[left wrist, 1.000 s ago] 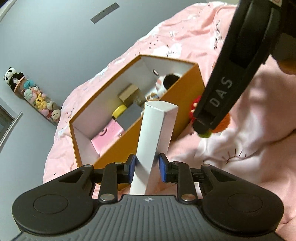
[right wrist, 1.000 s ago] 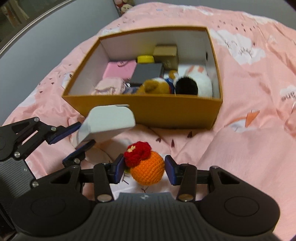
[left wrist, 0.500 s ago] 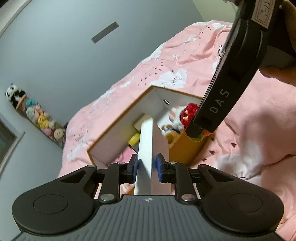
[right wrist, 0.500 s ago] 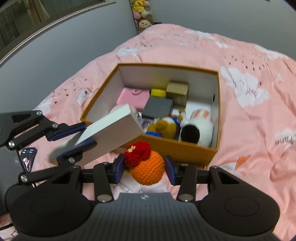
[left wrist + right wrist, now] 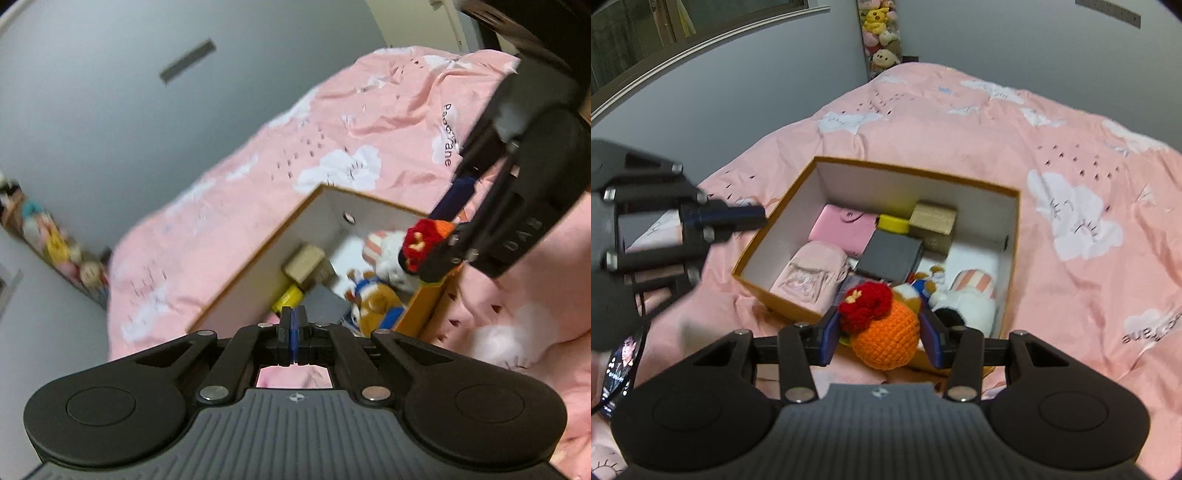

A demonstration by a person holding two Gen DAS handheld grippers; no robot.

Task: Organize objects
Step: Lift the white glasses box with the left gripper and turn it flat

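An orange cardboard box point(image 5: 912, 173) with a white inside lies on the pink bed; it also shows in the left wrist view point(image 5: 258, 254). It holds a pink wallet point(image 5: 844, 229), a pink pouch point(image 5: 809, 275), a dark flat box point(image 5: 890, 254), a yellow cap point(image 5: 894, 223), a tan box point(image 5: 932, 218) and plush toys point(image 5: 967, 295). My right gripper point(image 5: 881, 332) is shut on an orange crochet ball with a red flower point(image 5: 886, 338), held above the box's near edge; the ball also shows in the left wrist view point(image 5: 421, 243). My left gripper point(image 5: 293, 334) is shut and empty, left of the box. The white box is not visible.
The pink duvet with white clouds point(image 5: 1071, 221) covers the whole bed. A shelf of plush toys point(image 5: 881, 33) stands against the grey wall behind the bed. A phone point(image 5: 620, 369) lies at the lower left edge.
The white box has left my left gripper, whose jaws have closed together. Both grippers have risen and the right one carried the crochet ball over the box's near edge.
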